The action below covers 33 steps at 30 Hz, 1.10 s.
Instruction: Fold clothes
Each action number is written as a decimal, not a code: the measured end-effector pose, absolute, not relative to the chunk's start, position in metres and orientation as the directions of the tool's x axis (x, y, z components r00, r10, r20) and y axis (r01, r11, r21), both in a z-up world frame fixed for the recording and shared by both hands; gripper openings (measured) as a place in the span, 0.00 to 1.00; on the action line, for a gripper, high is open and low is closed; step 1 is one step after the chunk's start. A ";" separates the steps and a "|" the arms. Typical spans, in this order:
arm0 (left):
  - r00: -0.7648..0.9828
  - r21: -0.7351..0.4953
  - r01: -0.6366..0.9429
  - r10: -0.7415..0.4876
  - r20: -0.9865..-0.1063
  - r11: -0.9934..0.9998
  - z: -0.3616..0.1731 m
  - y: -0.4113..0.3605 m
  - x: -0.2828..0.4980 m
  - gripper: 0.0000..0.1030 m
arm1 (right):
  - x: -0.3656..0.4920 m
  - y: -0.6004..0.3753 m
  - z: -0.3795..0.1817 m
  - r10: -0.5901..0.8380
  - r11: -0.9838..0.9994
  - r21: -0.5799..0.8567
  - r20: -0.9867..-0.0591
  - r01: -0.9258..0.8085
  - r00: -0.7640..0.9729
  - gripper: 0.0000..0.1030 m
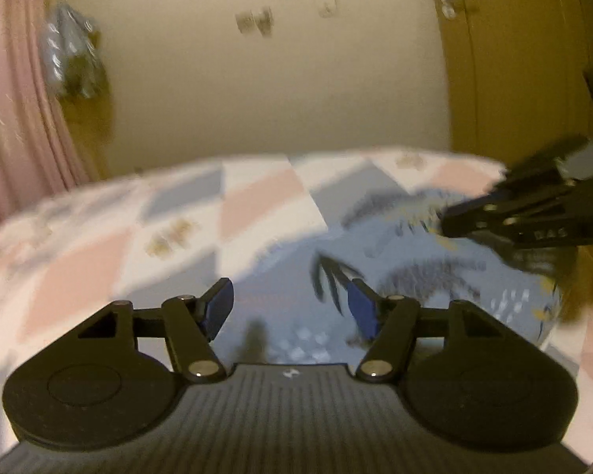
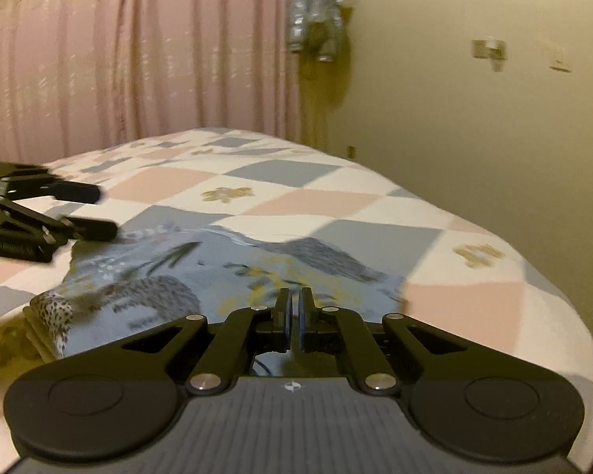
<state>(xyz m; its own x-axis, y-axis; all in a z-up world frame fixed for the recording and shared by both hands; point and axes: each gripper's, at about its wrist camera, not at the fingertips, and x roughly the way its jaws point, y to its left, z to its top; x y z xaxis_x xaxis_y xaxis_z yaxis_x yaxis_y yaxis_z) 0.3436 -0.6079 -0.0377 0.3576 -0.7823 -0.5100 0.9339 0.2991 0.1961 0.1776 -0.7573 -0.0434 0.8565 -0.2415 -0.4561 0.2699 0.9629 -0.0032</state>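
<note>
Bed point(image 2: 336, 197) ahead of and beneath both hand-held grippers, covered by a bedspread in a diamond check of pink, grey-blue and white, with small tan flower motifs point(image 2: 227, 194) scattered on it. Pink pleated curtain point(image 2: 118, 47) beyond the far edge, up and left of the right one; in the left wrist view it runs down the left border. Silvery padded jacket point(image 2: 316, 19) hangs on the cream wall point(image 2: 474, 126) beside the curtain. Small wall fittings point(image 2: 489, 50), blurred. Tan wooden door or cupboard point(image 1: 506, 59) to the upper right of the left one.
</note>
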 end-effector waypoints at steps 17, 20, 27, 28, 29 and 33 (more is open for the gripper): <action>0.424 0.149 0.900 -0.747 -0.512 0.409 -0.056 -0.603 0.373 0.66 | 0.242 -0.791 -0.054 -0.229 0.968 -0.042 -0.558 0.248 0.798 0.04; 0.438 0.169 0.895 -0.743 -0.507 0.413 -0.053 -0.601 0.371 0.66 | 0.241 -0.804 -0.061 -0.225 0.960 0.004 -0.578 0.278 0.784 0.04; 0.465 0.148 0.882 -0.772 -0.433 0.448 -0.029 -0.559 0.347 0.57 | 0.196 -0.796 -0.038 -0.294 0.935 0.032 -0.490 0.354 0.821 0.06; 0.461 0.134 0.883 -0.780 -0.423 0.450 -0.027 -0.551 0.341 0.57 | 0.185 -0.787 -0.034 -0.290 0.939 0.030 -0.469 0.343 0.834 0.06; 0.459 0.124 0.884 -0.785 -0.415 0.451 -0.026 -0.543 0.335 0.57 | 0.173 -0.779 -0.030 -0.286 0.942 0.029 -0.448 0.333 0.847 0.06; 0.491 0.185 0.868 -0.745 -0.452 0.460 -0.047 -0.531 0.326 0.58 | 0.137 -0.741 -0.034 -0.244 0.956 0.043 -0.437 0.291 0.866 0.08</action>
